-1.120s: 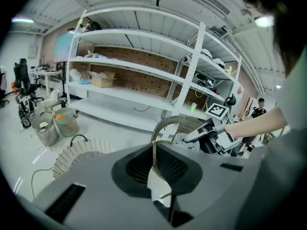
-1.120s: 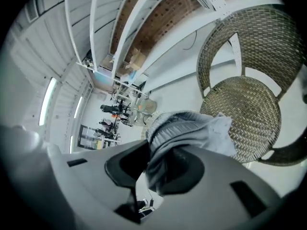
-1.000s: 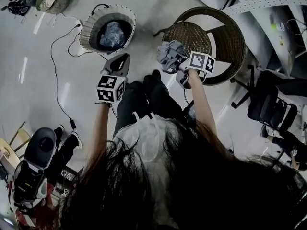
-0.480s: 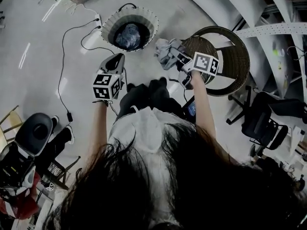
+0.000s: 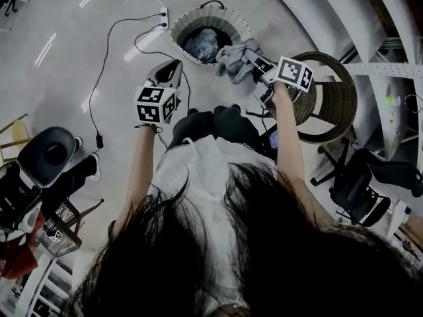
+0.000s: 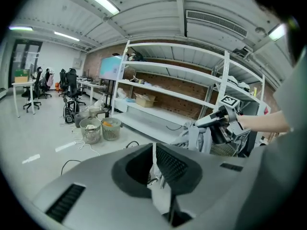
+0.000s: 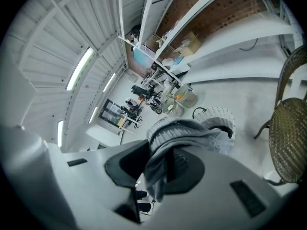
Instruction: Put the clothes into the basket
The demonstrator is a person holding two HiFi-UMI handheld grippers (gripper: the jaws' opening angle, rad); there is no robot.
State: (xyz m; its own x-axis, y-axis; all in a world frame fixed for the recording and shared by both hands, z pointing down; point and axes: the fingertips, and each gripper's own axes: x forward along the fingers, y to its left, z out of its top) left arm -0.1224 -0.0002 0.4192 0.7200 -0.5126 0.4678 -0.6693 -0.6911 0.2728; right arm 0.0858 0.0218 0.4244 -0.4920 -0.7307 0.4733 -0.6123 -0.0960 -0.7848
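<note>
A round white-rimmed basket (image 5: 182,26) stands on the floor ahead, with a bluish garment (image 5: 206,41) inside. My right gripper (image 5: 247,58) is shut on a bunched grey garment (image 5: 231,57), held in the air just right of the basket's rim. In the right gripper view the grey garment (image 7: 178,137) bulges out between the jaws of the right gripper (image 7: 160,169), with the basket (image 7: 218,116) beyond it. My left gripper (image 5: 172,68) is shut with nothing in it, near the basket's left front. The left gripper view shows the left gripper (image 6: 154,164) with jaws together, and the grey garment (image 6: 196,137) at right.
A wicker chair (image 5: 334,104) stands right of the basket. A power strip and black cable (image 5: 162,17) lie on the floor to the left. A black office chair (image 5: 360,190) is at right. Two small bins (image 6: 100,128) and long white shelves (image 6: 158,99) lie further off.
Both grippers have travelled away from the wicker chair toward the basket. The grey garment, still gripped by the right gripper, now hangs beside the basket's rim.
</note>
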